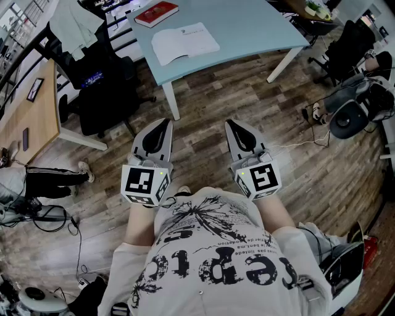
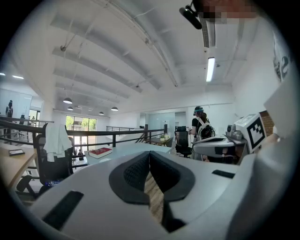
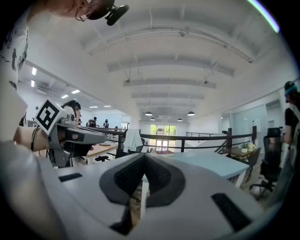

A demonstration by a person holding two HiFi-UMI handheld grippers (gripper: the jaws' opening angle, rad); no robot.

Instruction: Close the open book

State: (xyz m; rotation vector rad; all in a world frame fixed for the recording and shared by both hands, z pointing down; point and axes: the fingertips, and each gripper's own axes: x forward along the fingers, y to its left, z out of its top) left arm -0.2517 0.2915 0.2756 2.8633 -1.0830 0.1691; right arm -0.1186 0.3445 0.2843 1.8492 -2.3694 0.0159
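The open book (image 1: pixel 184 42) lies white and flat near the front edge of a light blue table (image 1: pixel 247 24), with a closed red book (image 1: pixel 156 13) behind it. I hold both grippers close to my body, well short of the table and over the wooden floor. My left gripper (image 1: pixel 162 124) has its jaws together with nothing between them, and so does my right gripper (image 1: pixel 233 124). In the left gripper view the red book (image 2: pixel 100 151) shows on the table beyond the left gripper (image 2: pixel 149 153). The right gripper (image 3: pixel 143 157) points level toward the table (image 3: pixel 211 164).
A black office chair (image 1: pixel 99 80) draped with a white garment stands left of the table. A wooden desk (image 1: pixel 31 117) runs along the left. A seated person's legs (image 1: pixel 52 179) and floor cables lie at left. Another chair (image 1: pixel 349 114) and cables sit at right.
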